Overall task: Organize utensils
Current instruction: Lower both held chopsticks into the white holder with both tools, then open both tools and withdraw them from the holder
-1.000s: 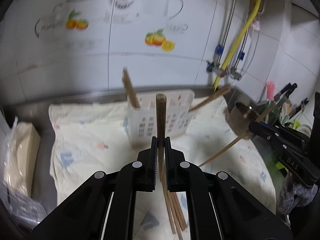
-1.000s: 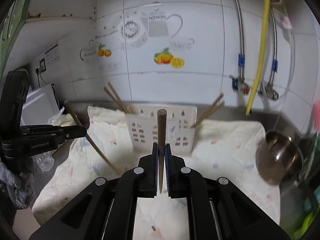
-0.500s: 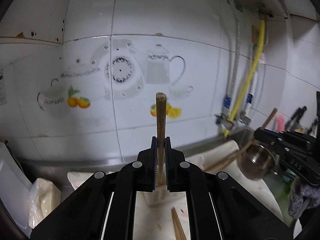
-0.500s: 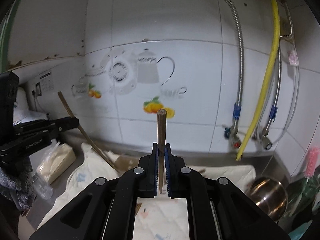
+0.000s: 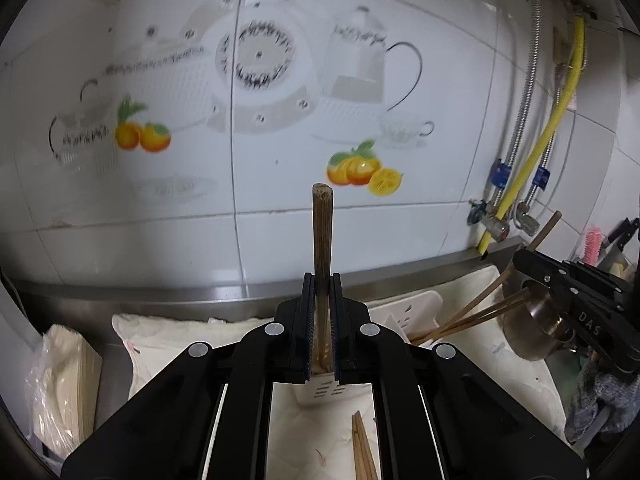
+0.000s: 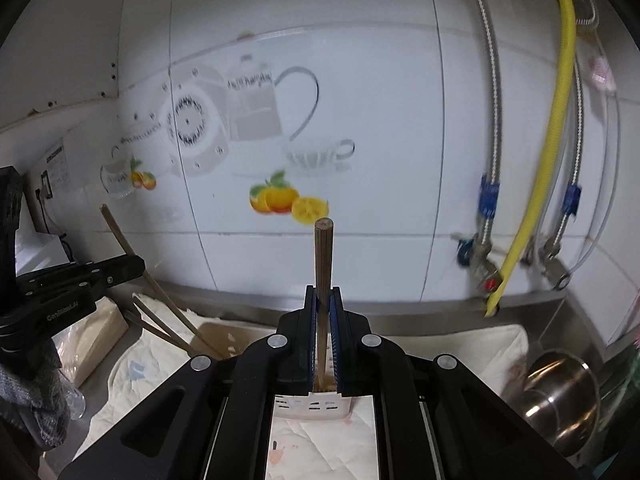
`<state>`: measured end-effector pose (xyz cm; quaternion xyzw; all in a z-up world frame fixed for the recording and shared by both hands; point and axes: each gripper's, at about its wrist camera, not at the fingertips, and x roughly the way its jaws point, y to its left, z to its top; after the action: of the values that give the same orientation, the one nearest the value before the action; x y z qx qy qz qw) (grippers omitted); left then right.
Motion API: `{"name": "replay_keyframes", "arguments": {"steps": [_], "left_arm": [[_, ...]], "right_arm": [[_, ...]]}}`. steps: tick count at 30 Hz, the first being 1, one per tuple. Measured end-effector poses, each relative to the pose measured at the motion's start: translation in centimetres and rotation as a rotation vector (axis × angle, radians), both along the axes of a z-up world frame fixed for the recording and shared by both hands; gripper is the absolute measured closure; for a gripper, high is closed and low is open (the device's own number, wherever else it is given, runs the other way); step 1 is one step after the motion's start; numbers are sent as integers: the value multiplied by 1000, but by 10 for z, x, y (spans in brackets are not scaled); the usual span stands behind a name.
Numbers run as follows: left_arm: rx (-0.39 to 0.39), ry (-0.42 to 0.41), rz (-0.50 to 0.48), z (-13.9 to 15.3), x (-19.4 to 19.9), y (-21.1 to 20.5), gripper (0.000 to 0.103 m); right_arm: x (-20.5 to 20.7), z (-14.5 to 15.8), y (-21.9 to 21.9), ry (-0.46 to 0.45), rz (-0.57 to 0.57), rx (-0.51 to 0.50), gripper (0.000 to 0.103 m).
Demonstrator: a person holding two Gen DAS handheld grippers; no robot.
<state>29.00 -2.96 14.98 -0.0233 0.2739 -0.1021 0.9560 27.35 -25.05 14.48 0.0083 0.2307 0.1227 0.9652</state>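
Note:
My left gripper (image 5: 322, 280) is shut on a brown wooden chopstick (image 5: 322, 232) that stands upright between the pads. My right gripper (image 6: 323, 292) is likewise shut on a second upright chopstick (image 6: 323, 260). A white slotted utensil holder (image 5: 404, 312) sits on the cloth just past the left fingers, with several chopsticks (image 5: 476, 316) leaning out of its right side. In the right wrist view the holder (image 6: 224, 340) lies below and behind my fingers, and chopsticks (image 6: 160, 320) lean out to the left. Loose chopsticks (image 5: 362, 452) lie on the cloth under the left gripper.
A pale patterned cloth (image 6: 460, 352) covers the steel counter. A steel pot (image 6: 560, 396) stands at the right, a bagged bundle (image 5: 68, 376) at the left. The tiled wall (image 5: 280, 120) with yellow hose (image 6: 560, 120) and valves rises close behind.
Both grippers rose and tilted up, then dipped slightly, each keeping its chopstick. The holder slid from mid-frame down behind the fingers; the wall now fills most of both views.

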Motion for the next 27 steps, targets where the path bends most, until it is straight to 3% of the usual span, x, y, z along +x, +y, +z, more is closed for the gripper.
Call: {"name": "replay_keyframes", "arguments": {"steps": [9,13,16,18,20,27], "left_arm": [[1,6,-19,-2,0,0,94],[-8,-13,-16,5,-8,1,79],[-12,-39,-3,12,-22,4,60],[-26,-57,-9,15,-35,8,59],[-34,-73,-6,16,-52,14,47],[-64,-73,12,-10,-111,40,34]], "right_arm": [[11,-17,-4,32,-22,5,95],[5,-9,-7,7,-37,3,86],[-9,0,-10,-26,-48,0,78],[-21,3,-9,-33,-48,1,70],[-37,2,-7,-46,-45,-6,66],[-101,-44,21,-5,22,-44,65]]}}
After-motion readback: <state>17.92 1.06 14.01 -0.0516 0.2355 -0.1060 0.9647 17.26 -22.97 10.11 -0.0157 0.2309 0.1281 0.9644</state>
